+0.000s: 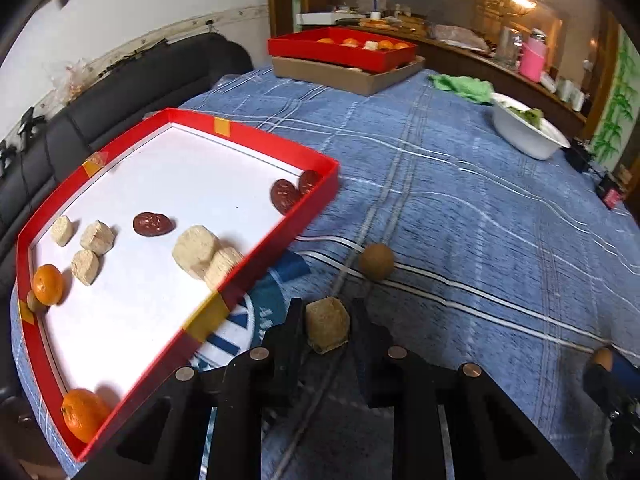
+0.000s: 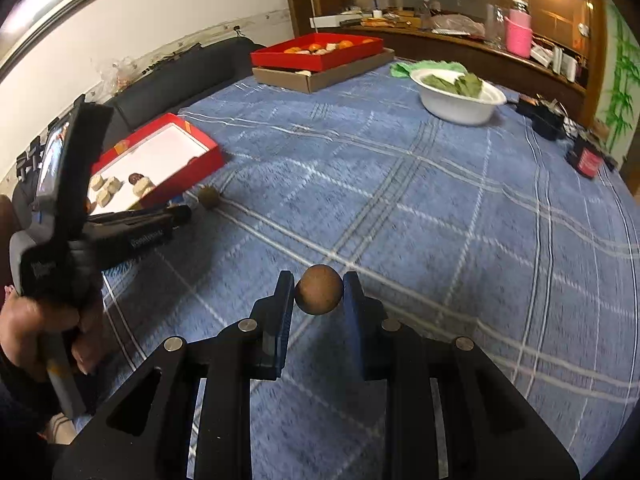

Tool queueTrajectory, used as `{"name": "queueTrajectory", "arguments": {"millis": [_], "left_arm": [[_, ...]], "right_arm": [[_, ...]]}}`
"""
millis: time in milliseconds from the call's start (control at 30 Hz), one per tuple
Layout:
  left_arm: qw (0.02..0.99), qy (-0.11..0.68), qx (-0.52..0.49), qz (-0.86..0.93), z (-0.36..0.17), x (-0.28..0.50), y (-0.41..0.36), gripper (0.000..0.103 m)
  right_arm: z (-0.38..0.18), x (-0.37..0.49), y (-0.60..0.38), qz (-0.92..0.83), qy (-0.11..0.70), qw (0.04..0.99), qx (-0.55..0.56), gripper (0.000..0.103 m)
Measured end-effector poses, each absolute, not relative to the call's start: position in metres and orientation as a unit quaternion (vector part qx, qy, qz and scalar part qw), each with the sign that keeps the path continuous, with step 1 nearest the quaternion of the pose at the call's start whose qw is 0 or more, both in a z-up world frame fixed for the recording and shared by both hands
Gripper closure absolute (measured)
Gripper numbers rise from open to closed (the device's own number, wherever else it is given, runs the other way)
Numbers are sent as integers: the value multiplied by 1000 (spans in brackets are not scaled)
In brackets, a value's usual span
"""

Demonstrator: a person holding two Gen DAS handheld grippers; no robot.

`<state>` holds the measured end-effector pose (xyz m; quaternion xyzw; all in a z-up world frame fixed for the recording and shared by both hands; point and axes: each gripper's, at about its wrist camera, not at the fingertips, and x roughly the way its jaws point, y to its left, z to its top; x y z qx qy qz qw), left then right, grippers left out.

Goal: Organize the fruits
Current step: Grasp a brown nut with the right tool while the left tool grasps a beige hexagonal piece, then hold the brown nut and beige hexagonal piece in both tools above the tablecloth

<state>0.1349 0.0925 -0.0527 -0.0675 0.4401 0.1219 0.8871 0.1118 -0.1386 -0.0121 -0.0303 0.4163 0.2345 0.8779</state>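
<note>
Fruits: tan faceted chunk (image 1: 327, 327) and round brown ball (image 2: 319, 289), each gripped.

Open blue plaid cloth (image 2: 440, 208) fills the centre and right of the right wrist view. At upper right a white bowl (image 2: 460, 98) blocks the way; at upper centre, stacked trays (image 2: 320, 60). In the left wrist view, the red tray's wall (image 1: 276, 236) bars the left, with a brown round fruit (image 1: 376, 262) loose mid-frame.

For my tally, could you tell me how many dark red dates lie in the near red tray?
3: one date at the tray centre, two more dates in its far right corner; its wall could hide others.
</note>
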Motion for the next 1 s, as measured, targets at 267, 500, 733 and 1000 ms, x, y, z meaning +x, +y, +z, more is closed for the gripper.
{"name": "queueTrajectory", "arguments": {"millis": [267,500,733,1000], "left_arm": [[893,438,-61,88,-49,101,74,81],[898,432,-49,63,-43,84,55,81],[903,425,-37,50,-36,74,41,81],[907,417,-25,54,-30,67,34,81]], "right_arm": [[-18,94,-152,219,424,878,-21,79],[-19,83,-161,195,425,884,-18,79],[-16,85,-173,158,414,896,-3,79],[-11,87,-178,147,398,906,11,79]]}}
